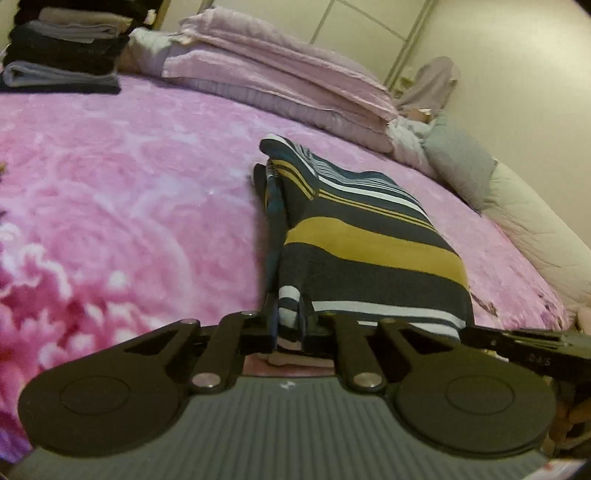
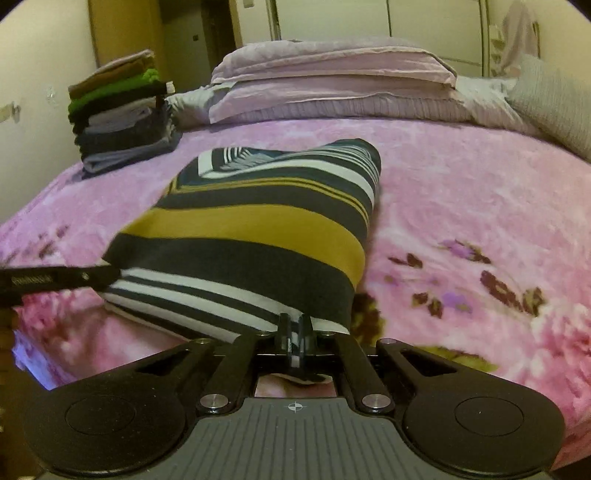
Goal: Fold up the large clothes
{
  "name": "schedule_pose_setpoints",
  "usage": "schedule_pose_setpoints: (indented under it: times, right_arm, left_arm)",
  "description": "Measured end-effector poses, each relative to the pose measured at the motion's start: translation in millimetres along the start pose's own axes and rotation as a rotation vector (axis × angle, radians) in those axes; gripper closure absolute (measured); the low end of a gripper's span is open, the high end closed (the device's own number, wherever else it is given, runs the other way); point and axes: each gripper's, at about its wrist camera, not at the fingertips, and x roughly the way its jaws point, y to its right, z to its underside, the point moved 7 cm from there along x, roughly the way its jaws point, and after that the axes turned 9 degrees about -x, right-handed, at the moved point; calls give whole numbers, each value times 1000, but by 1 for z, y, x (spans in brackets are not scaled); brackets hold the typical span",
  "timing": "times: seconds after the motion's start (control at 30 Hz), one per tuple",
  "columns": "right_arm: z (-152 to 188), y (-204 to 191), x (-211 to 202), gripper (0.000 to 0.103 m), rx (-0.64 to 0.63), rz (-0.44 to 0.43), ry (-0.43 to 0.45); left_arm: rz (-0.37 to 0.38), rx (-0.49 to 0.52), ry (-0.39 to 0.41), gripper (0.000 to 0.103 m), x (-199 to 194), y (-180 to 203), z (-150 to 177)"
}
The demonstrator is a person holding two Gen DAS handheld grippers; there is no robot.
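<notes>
A striped garment in navy, mustard and white hangs folded above the pink floral blanket. My left gripper is shut on its near left corner. In the right wrist view the same striped garment stretches away from me, and my right gripper is shut on its near right corner. The left gripper's black finger shows at the cloth's left edge there. The right gripper's finger appears at the lower right of the left wrist view.
A stack of folded clothes stands at the far left of the bed, seen also as folded clothes. Lilac pillows and a grey cushion line the headboard side. Wardrobe doors stand behind.
</notes>
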Motion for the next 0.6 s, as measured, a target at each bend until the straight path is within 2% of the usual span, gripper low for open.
schedule_pose_setpoints:
  times: [0.03, 0.07, 0.1, 0.13, 0.17, 0.2, 0.23, 0.3, 0.4, 0.47, 0.5, 0.53, 0.57, 0.6]
  right_arm:
    - [-3, 3, -5, 100, 26, -14, -1]
    - [-4, 9, -12, 91, 71, -29, 9]
    - [-5, 15, -18, 82, 121, -37, 23]
    - [-4, 23, -24, 52, 184, -47, 39]
    - [0, 32, -29, 30, 258, -64, 56]
    - [2, 39, -29, 30, 322, -91, 67]
    - [5, 46, -26, 30, 391, -121, 61]
    - [12, 59, -15, 30, 522, -177, 47]
    - [16, 69, 4, 30, 666, -261, 45]
    - [17, 74, 15, 30, 742, -309, 57]
    - [17, 76, 20, 30, 776, -325, 68]
    - [17, 77, 24, 30, 810, -347, 83]
    - [17, 79, 28, 31, 840, -362, 91]
    - [17, 79, 32, 38, 863, -371, 94]
  left_arm:
    - [-9, -41, -5, 85, -6, 2, -2]
    - [-15, -87, -1, 84, -16, 2, -4]
    - [-21, -138, 3, 72, -25, 2, -4]
    - [0, -197, -9, 62, -35, 3, -2]
    - [43, -258, -30, 58, -43, 4, 2]
    - [71, -306, -49, 49, -46, 5, 4]
    - [98, -359, -73, 46, -45, 6, 10]
    - [138, -440, -105, 46, -32, 8, 19]
    - [160, -592, -120, 46, -4, 4, 29]
    - [149, -657, -123, 47, 10, 0, 35]
    - [157, -693, -113, 50, 16, -2, 37]
    - [156, -713, -97, 58, 19, -4, 37]
    - [160, -726, -85, 59, 22, -5, 36]
    - [165, -736, -80, 69, 26, -7, 35]
